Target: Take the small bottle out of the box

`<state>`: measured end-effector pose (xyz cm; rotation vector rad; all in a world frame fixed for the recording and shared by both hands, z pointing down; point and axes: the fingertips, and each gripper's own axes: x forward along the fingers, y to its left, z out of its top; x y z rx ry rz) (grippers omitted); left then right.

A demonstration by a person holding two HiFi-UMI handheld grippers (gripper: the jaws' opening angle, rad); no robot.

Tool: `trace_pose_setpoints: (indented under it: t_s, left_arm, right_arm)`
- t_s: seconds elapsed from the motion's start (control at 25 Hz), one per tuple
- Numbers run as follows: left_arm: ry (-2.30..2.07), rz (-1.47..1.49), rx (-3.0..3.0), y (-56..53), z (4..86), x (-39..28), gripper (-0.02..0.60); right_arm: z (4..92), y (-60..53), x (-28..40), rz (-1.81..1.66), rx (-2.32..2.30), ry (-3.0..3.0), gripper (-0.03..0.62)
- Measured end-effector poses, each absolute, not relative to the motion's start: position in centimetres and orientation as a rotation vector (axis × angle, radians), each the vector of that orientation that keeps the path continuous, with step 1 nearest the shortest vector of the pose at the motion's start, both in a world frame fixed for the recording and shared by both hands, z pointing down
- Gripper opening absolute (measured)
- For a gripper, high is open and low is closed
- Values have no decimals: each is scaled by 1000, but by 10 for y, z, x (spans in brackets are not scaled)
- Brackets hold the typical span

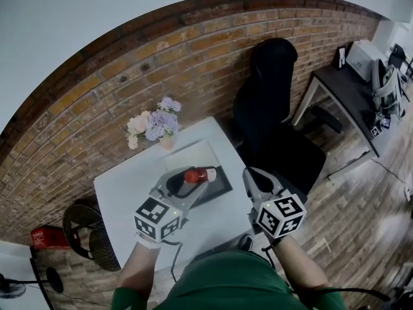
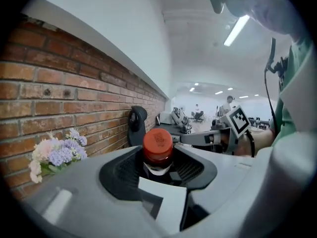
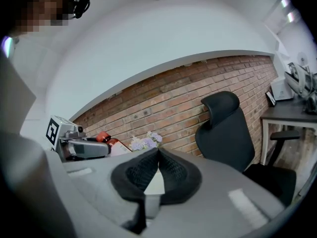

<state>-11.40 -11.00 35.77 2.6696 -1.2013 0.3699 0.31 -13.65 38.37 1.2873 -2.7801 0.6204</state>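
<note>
The small bottle (image 1: 199, 174) has a red cap and a white label. My left gripper (image 1: 191, 178) is shut on it and holds it lying sideways just above the black box (image 1: 219, 187) on the white table (image 1: 126, 192). In the left gripper view the red cap (image 2: 158, 145) sits between the dark pads (image 2: 190, 170). My right gripper (image 1: 250, 175) hovers to the right of the box, off the table's right edge. Its jaws meet at the tips with nothing between them (image 3: 157, 151). The right gripper view also catches the left gripper (image 3: 81, 147) with the bottle (image 3: 105, 138).
A pot of pale and purple flowers (image 1: 153, 125) stands at the table's far edge by the brick wall. A black office chair (image 1: 276, 108) is to the right of the table, with a dark desk (image 1: 352, 92) beyond it. A round black stool (image 1: 87, 228) sits at the left.
</note>
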Motion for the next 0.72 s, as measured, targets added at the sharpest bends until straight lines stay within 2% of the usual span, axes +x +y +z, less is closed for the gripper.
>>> trace_pose_setpoints:
  t_s: [0.52, 0.72]
  left_arm:
    - [-1291, 105, 2646, -103, 325, -125, 201]
    - [-1345, -32, 2627, -98, 303, -138, 201]
  right_arm:
    - [350, -135, -3, 414, 1291, -2843, 3]
    - [342, -130, -4, 448, 1307, -2866, 3]
